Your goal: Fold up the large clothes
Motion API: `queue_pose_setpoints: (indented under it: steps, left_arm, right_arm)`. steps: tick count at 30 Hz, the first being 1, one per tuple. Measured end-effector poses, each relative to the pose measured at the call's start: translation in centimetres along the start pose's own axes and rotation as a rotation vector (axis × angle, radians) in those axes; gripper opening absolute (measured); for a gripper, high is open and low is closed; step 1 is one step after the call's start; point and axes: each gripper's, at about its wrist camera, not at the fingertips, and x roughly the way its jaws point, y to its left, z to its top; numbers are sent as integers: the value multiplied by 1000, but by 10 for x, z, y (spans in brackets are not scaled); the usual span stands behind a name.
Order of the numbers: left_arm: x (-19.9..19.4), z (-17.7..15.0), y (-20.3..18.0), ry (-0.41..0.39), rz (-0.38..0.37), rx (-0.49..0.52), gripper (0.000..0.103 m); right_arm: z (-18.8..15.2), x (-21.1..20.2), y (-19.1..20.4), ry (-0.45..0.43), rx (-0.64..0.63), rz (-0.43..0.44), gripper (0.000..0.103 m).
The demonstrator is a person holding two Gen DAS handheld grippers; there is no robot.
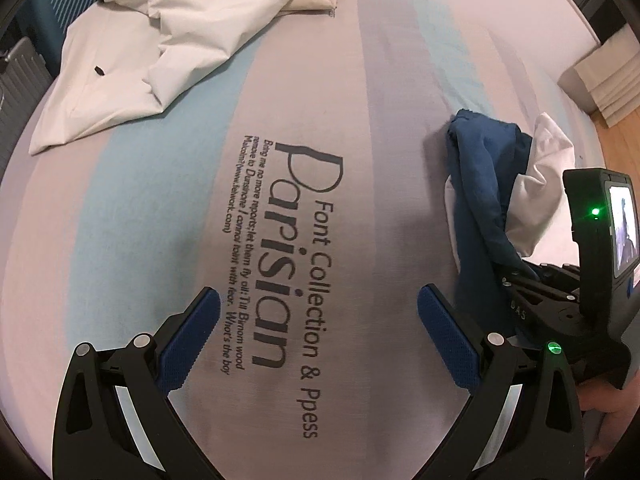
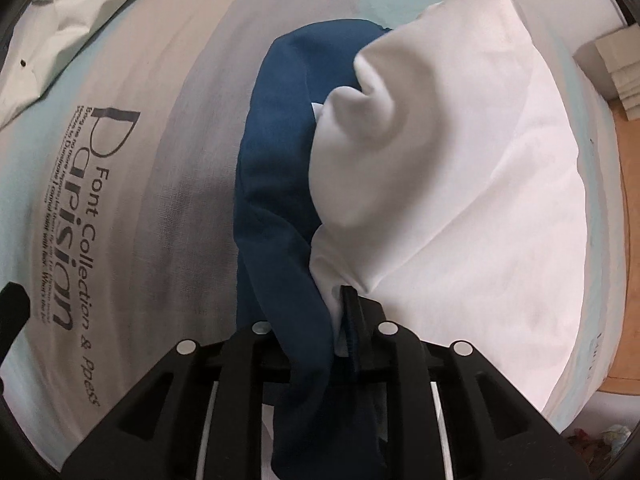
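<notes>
Garment [image 2: 440, 200] clamped in down-pointing right tongs [image 2: 344, 320]

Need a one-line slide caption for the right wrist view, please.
Right claw pinching a bunched blue-and-white garment above the striped printed bedsheet.

The left gripper [image 1: 318, 344] hangs with jaws wide apart over the bed [image 1: 360, 128]; a blue-and-white garment [image 1: 492, 184] lies near the bed's right edge.

Striped bedsheet [image 1: 168, 184] printed with "Parisian" lettering [image 1: 280, 256], teal suitcase [image 1: 56, 4], stacked cardboard [image 1: 600, 80], wooden floor [image 1: 616, 140]
</notes>
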Motion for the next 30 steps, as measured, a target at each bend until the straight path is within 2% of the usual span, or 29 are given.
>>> queue_pose_setpoints:
  steps: [5,8,11,12,14,16,22,24,30]
  left_arm:
    - [0,-2,2,-4,8,6,97]
    - [-2,-4,5,-5,7,-4,97]
    - [-7,-9,7,-9,11,-11,97]
    - [-9,-10,8,-12,13,-12,97]
    - [-12,-13,11,-14,19,-16,97]
    - [-15,-15,13,-16,26,-22,97]
    - [-30,-19,13,-26,44,-30,97]
    - [-34,-19,9,-25,38,-34,97]
    - [-26,0,-32,-6,-47,13,97]
  right_arm:
    - [0,2,-1,-5,-8,11,27]
    - [-4,-1,-1,-8,-24,30,37]
    - [-6,-6,0,-6,-51,131,73]
    - [-6,-10,5,-9,-59,135,84]
    - [-9,-17,5,-31,-71,135,86]
    - [-13,-25,2,-36,-71,176,89]
    - [-28,-75,-11,-75,-79,398,93]
    - [-32,-91,-21,-94,-80,449,93]
    - [-36,-133,-112,-205,-49,452,95]
